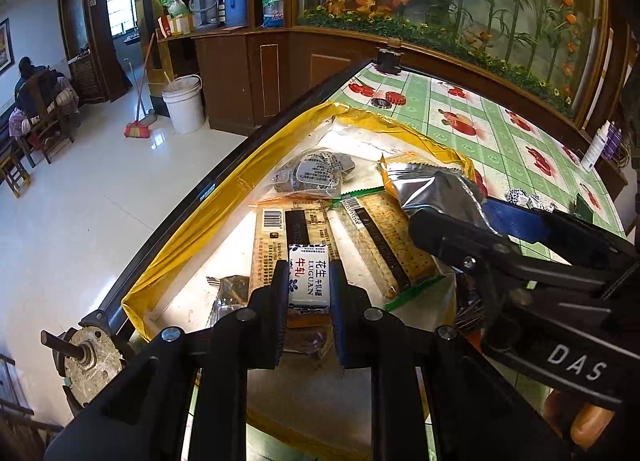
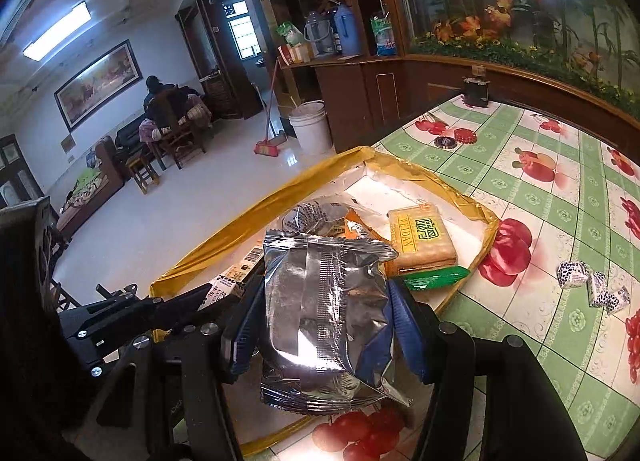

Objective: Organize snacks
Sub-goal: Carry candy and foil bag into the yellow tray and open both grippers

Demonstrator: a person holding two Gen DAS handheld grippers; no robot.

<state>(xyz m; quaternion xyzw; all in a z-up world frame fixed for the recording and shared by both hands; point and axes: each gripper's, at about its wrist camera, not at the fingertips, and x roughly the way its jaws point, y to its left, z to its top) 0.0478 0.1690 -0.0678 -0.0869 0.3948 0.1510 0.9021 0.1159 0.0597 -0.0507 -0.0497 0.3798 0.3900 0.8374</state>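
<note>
Small white-and-blue wrapped peanut candy bar point(image 1: 309, 276), light and stiff, pinched at its long sides in nearly shut left gripper point(image 1: 308, 285) jaws at frame centre; crinkly silver foil snack packet point(image 2: 326, 313), soft and slippery, clamped across its middle in half-open right gripper point(image 2: 324, 325) jaws; both over gold-rimmed white tray point(image 2: 256, 205).

Biscuit packs point(image 1: 296, 237) in tray point(image 1: 192, 229)

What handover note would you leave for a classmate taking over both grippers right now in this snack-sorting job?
Left gripper: shut on a small white nougat candy, over the gold-rimmed tray.
Right gripper: shut on a silver foil snack pack, also over the tray.
Done: cracker packs and a grey sachet bag lie in the tray.
Left: set down both held items; three small wrapped candies sit on the tablecloth outside it.
</note>
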